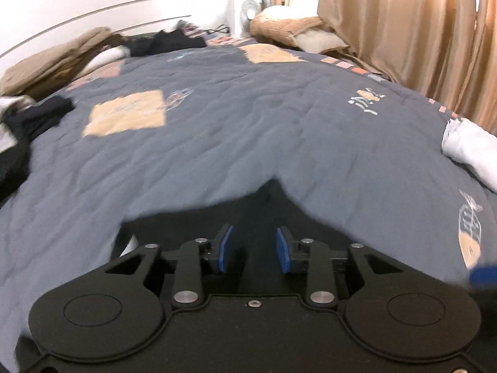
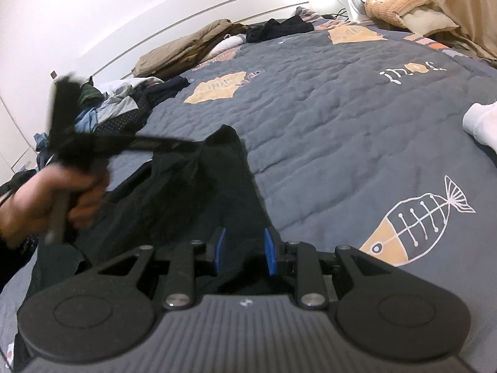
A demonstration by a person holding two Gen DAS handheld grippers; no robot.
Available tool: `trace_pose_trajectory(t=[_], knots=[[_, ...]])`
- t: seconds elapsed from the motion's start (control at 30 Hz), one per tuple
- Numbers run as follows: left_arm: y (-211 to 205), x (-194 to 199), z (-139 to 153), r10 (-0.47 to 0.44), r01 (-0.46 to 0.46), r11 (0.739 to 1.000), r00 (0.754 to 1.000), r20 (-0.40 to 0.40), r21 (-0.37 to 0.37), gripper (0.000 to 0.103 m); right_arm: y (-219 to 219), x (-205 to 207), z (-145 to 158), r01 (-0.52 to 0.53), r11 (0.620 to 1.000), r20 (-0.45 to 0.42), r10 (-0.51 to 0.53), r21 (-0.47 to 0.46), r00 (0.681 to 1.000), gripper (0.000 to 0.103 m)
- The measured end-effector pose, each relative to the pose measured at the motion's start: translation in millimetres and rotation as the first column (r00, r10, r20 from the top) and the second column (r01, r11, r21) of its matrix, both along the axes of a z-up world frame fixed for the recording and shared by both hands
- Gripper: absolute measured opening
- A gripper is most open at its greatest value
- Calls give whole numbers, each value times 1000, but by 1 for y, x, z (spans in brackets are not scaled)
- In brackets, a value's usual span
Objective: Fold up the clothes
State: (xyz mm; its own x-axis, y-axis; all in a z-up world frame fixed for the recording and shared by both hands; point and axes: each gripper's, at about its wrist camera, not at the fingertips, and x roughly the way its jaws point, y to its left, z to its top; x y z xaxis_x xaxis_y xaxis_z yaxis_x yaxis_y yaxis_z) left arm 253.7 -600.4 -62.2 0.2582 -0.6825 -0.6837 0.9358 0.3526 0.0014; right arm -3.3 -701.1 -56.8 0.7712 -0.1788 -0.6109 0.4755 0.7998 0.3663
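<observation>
A: Black garment (image 2: 198, 192) is being stretched along the grey quilt (image 2: 341, 118), its long axis running away from the right gripper (image 2: 243, 251).

B: Its near end is being pinched there; the left gripper (image 1: 254, 250), part-open over it, grips nothing.

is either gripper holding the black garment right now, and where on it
The right gripper has the black garment between its jaws near the front edge, but a firm clamp cannot be told. The left gripper stands open over it, holding nothing.

Both wrist views look down and forward, low over the quilt (image 1: 248, 118) toward the far headboard (image 2: 192, 28) (fan (image 1: 248, 9) in both).
</observation>
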Motion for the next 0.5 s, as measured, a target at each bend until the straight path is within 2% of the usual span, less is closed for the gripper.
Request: trace_pose_trajectory(t=[0.13, 0.27, 0.3, 0.33, 0.43, 0.5], knots=[[30, 3, -10, 44, -43, 999, 996, -72, 17, 44, 1, -2, 1, 7, 1000, -4, -7, -10, 1000, 26], [27, 8, -35, 100, -91, 990, 991, -85, 103, 43, 1, -2, 1, 7, 1000, -2, -7, -8, 1000, 27], [28, 9, -40, 102, -92, 991, 990, -99, 93, 37, 1, -1, 1, 7, 1000, -2, -7, -9, 1000, 27], [29, 9, -42, 99, -91, 993, 989, -112, 70, 19, 1, -1, 1, 5, 1000, -2, -5, -8, 1000, 27], [29, 12, -42, 104, -98, 994, 988, -114, 53, 7, -1, 0, 1, 1, 1000, -4, -1, -5, 1000, 27], [32, 15, -41, 115, -110, 993, 986, -119, 48, 7, -1, 1, 0, 1, 1000, -6, -1, -3, 1000, 27]])
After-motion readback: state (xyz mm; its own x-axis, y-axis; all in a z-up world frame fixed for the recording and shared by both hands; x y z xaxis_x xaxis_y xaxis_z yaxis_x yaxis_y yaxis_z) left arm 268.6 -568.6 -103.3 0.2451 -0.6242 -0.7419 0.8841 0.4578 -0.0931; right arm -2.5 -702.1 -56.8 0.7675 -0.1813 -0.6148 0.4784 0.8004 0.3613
